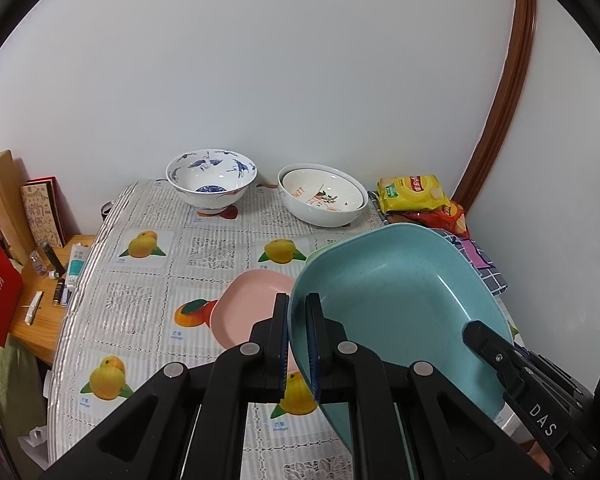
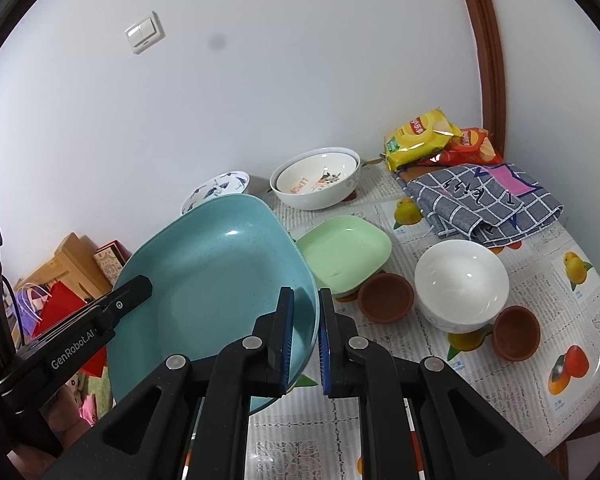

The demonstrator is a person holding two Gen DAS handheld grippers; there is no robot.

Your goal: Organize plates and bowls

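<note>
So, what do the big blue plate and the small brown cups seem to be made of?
The blue plate looks like speckled plastic, perhaps wheat-straw or melamine: matte sheen, fine dark flecks, thin rim. The brown cups look like unglazed clay: dull reddish-brown, no gloss. Neither is certain.

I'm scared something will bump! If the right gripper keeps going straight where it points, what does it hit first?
Probably the green plate, just beyond the blue plate that the right gripper already clamps in its fingers. Depth is hard to judge, though.

Lay near the wall: yellow chip bag [image 2: 420,136] atop red chip bag [image 2: 474,146], beside folded checked cloth [image 2: 488,204], on fruit-print tablecloth [image 1: 148,288].
</note>
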